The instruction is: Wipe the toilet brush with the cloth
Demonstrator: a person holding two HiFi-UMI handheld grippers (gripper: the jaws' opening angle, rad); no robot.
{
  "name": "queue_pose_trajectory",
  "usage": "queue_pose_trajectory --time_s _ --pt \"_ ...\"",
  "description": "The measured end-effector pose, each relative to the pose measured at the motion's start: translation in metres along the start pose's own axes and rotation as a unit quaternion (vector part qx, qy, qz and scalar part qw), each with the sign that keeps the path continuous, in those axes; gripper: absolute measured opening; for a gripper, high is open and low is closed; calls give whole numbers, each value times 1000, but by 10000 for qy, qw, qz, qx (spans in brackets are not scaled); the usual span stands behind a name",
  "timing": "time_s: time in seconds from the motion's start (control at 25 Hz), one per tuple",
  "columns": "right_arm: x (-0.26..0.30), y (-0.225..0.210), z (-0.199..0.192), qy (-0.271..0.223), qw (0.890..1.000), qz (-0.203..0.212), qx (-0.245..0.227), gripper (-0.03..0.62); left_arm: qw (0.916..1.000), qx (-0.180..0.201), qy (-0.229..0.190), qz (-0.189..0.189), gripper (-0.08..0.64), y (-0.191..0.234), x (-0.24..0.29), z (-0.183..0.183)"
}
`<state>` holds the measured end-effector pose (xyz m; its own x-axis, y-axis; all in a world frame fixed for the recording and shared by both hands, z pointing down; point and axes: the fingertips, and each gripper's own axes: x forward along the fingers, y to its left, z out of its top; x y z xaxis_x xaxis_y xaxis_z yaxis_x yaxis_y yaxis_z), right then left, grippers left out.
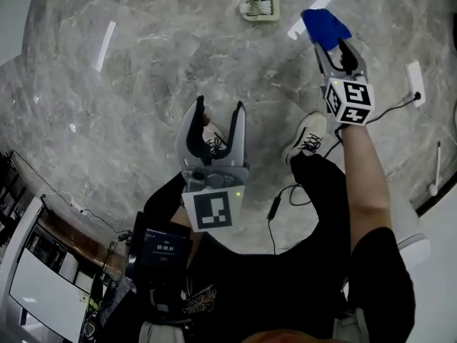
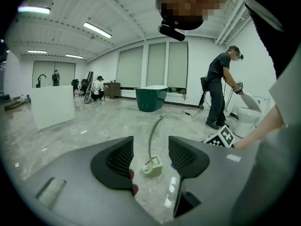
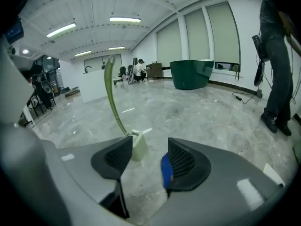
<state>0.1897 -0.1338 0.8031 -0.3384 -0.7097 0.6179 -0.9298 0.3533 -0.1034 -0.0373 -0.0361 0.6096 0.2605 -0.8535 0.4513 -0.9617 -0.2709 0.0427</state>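
The left gripper (image 1: 220, 109) is held over the grey marble floor (image 1: 143, 106), in front of the person's shoes (image 1: 307, 140). In the left gripper view its jaws are seen standing wide apart, with nothing pressed between the pads. The toilet brush (image 2: 153, 165) is seen through the gap, well beyond the left gripper (image 2: 150, 157). The brush is seated upright in its pale holder on the floor, with the curved handle rising above it.

The right gripper (image 1: 335, 52) is held further out, at the right. Its jaws are likewise seen apart in the right gripper view, and no object is clamped by the right gripper (image 3: 149, 161). The blue cloth (image 1: 325, 26) is noted just past the fingertips of this gripper. In the right gripper view the cloth (image 3: 165, 169) is seen against the inner edge of the right-hand jaw. It cannot be told whether it lies on the floor or clings to that jaw.

In the head view the toilet brush (image 1: 260, 7) is found on the floor near the top edge, just left of the cloth and apart from it. In the right gripper view the brush (image 3: 138, 146) is seen just beyond the left-hand jaw.

A green bathtub (image 2: 151, 98) is recorded in the background. Another person (image 2: 218, 88) is seen standing beside a white toilet (image 2: 247, 114). A black cable (image 1: 285, 199) is seen lying on the floor near the shoes.
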Motion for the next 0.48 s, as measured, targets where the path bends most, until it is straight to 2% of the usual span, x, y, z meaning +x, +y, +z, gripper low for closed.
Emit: queue_pose_trajectory --time_s 0.12,0.28,0.4,0.48 --pt "41 -20 -37 304 9994 -134 -1 270 9996 -170 34 -216 253 6 16 -12" --pt "91 -54 -81 749 9957 -451 -318 276 9991 103 70 -394 249 17 42 -27" --pt "114 -72 -109 1009 9925 -673 -160 276 9989 243 -108 -382 249 29 49 -24" --pt "122 -81 -131 1206 9902 -701 10 276 9991 152 -177 -366 247 31 52 -23"
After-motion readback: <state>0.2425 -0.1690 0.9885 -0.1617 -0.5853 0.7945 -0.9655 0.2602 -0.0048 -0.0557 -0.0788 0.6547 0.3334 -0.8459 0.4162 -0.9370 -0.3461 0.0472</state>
